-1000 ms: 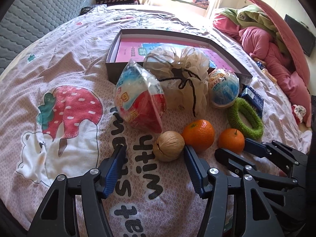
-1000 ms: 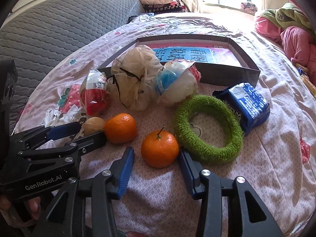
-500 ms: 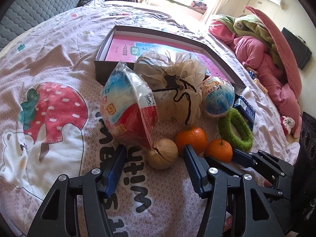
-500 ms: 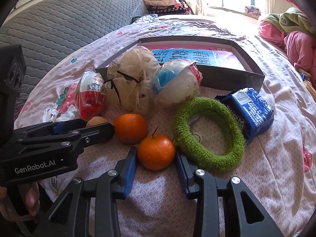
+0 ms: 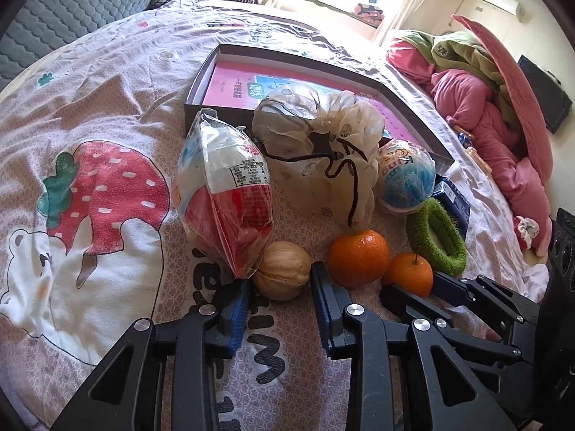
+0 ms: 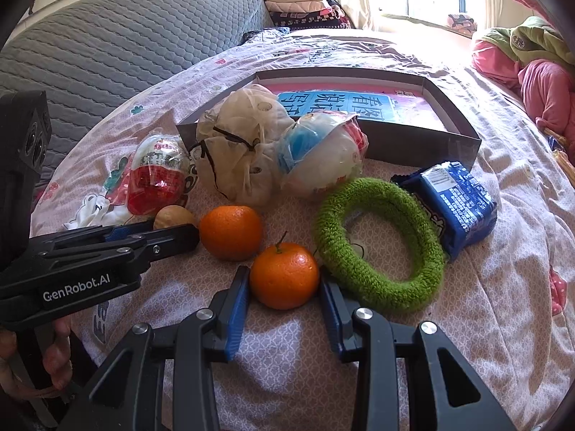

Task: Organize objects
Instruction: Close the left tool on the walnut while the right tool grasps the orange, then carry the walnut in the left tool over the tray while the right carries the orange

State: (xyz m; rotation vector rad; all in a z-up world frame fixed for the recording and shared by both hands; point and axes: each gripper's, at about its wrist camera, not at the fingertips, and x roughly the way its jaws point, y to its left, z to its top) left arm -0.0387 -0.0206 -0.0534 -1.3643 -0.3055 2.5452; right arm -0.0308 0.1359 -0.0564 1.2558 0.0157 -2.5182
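On the patterned bedspread, a walnut lies between the blue pads of my left gripper, whose jaws are closing and touch it on both sides. My right gripper is shut on a stemmed tangerine. A second tangerine rests loose between the two grippers. Behind them lie a red and white snack bag, a cream drawstring pouch, a blue and white ball packet, a green fuzzy ring and a blue packet. A shallow dark box stands farther back.
A grey quilted cushion borders the bed on the left. Pink and green bedding is heaped at the right. A person's hand holds the left gripper's handle. Bare bedspread lies left of the snack bag.
My left jaws have narrowed from wide apart onto the walnut after edging closer. My right jaws drew in against the stemmed tangerine and then held still.
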